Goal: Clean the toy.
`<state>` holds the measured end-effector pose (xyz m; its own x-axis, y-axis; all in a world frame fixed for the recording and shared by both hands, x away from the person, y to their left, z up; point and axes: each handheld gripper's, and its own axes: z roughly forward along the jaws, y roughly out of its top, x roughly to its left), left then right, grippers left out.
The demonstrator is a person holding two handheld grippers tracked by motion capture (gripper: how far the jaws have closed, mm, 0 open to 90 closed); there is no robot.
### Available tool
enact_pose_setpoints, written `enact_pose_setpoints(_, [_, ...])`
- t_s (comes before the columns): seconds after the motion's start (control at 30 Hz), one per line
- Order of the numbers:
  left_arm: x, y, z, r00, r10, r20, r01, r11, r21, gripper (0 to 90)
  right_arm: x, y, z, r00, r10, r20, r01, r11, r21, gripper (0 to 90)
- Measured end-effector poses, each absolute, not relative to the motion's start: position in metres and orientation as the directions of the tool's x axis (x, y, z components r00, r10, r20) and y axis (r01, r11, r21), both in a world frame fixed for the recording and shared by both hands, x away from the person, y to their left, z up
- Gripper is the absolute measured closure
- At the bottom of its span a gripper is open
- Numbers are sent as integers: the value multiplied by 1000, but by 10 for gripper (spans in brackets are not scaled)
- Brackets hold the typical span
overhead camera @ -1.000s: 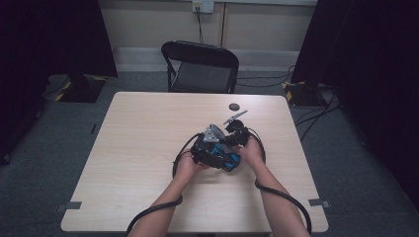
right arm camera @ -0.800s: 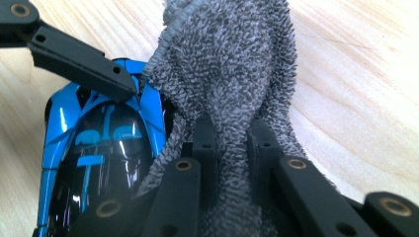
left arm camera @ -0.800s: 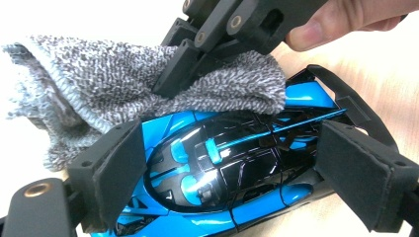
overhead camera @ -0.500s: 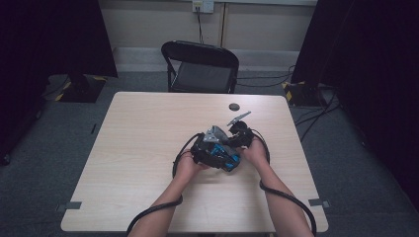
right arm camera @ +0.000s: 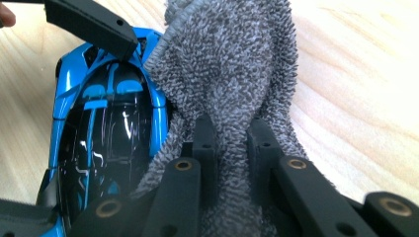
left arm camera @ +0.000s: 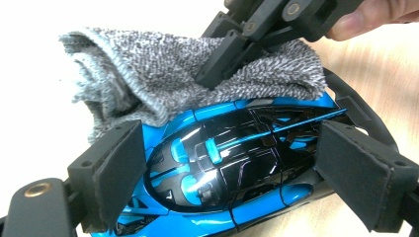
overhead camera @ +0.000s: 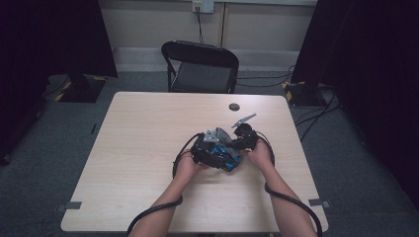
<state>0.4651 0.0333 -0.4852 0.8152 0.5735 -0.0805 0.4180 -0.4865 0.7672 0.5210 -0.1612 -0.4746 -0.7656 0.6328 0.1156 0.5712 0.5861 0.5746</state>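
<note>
blue/blk toy car [left arm camera: 232, 163], grey cloth [right arm camera: 232, 64]

The cloth [left arm camera: 197, 69] lies draped over the toy car's [left arm camera: 232, 163] end.

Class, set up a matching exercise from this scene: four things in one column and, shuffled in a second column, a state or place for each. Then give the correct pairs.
Things:
1. blue toy car
2. grey cloth
3. black folding chair
4. small dark disc

States or places:
A. pinched between the right gripper's jaws
B. stands beyond the table's far edge
C. sits between the left gripper's two pads
D. lies alone on the table near its far edge

Pairs: 1-C, 2-A, 3-B, 4-D
</note>
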Motion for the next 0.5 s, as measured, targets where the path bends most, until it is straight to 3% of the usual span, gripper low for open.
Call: enact_pose_setpoints(0.5, [464,33,-486,812,579,-77,416,-481,772,121,513,-178,-475,-760,634,140,584,574,573,784])
